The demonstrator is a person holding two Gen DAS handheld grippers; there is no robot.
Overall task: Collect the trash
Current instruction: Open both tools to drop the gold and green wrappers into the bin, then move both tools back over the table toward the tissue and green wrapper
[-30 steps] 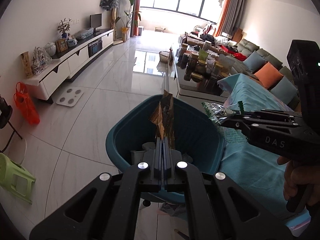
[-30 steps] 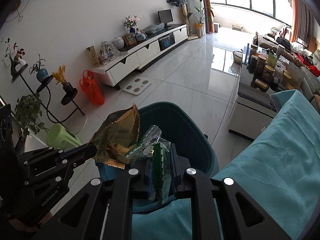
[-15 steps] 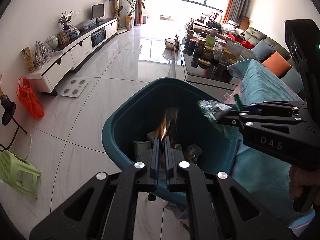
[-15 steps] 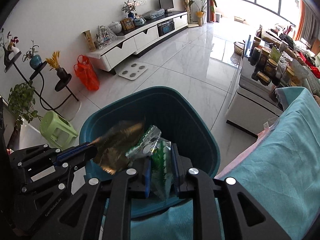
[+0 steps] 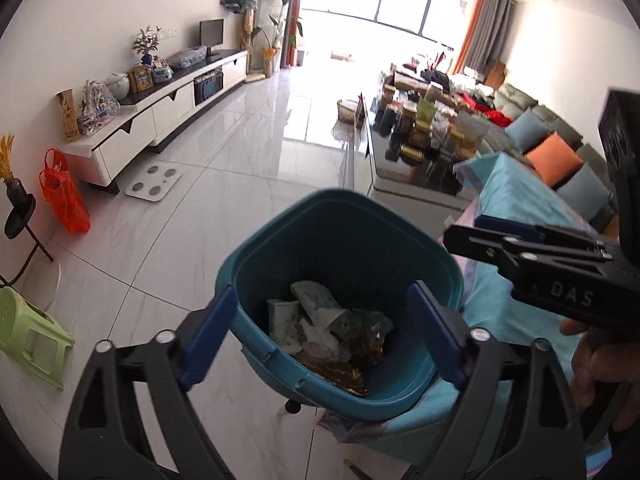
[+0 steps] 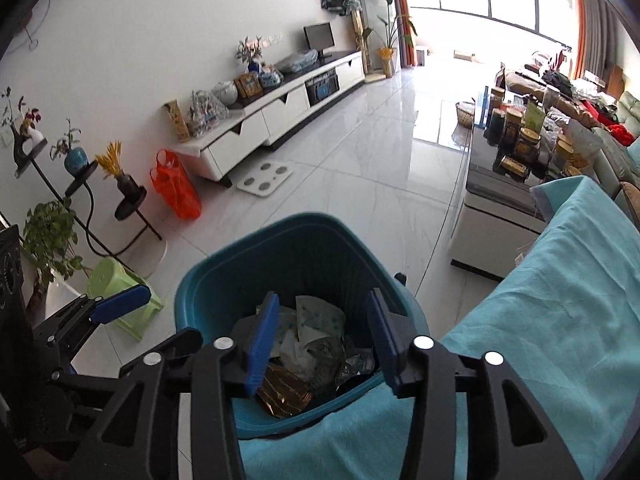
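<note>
Glossy white tile floor [image 6: 360, 168] runs toward a wide window [image 5: 384, 4] that floods the room with daylight, orange curtains [image 5: 474, 24] beside it. A low white TV cabinet [image 6: 280, 116] lines the plain white wall [image 6: 160, 32]. A sofa [image 5: 560, 152] with cushions stands opposite, and a green plastic stool [image 5: 28, 336] sits on the floor.

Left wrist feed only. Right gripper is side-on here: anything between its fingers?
Observer: No. The right gripper jaws are opening with nothing between them. Through the gap you see the trash in the teal plastic bin.
Operator: Is the left gripper off the rim?
Observer: Yes. In the right wrist view, one finger of the left gripper shows left of the bin, apart from its rim.
</note>
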